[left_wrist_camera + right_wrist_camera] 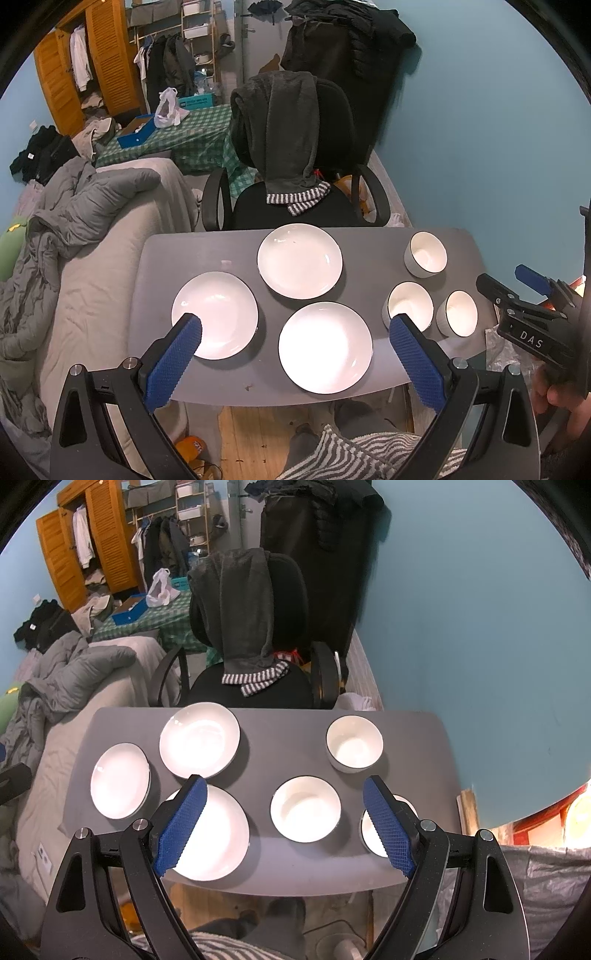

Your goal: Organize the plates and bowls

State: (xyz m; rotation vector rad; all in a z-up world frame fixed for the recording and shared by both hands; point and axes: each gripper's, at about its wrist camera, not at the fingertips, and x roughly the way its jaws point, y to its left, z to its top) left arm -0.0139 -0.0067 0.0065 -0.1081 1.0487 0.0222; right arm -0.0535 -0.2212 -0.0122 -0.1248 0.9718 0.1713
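Left wrist: round glossy white plates point(299, 260), both ribbed-padded grippers point(295, 325) spread apart, empty.

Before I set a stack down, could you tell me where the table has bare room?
The widest bare patch on the table lies between the far plate and the far bowl. The far left corner is also free. The near right is crowded: the middle bowl and right bowl sit close together.
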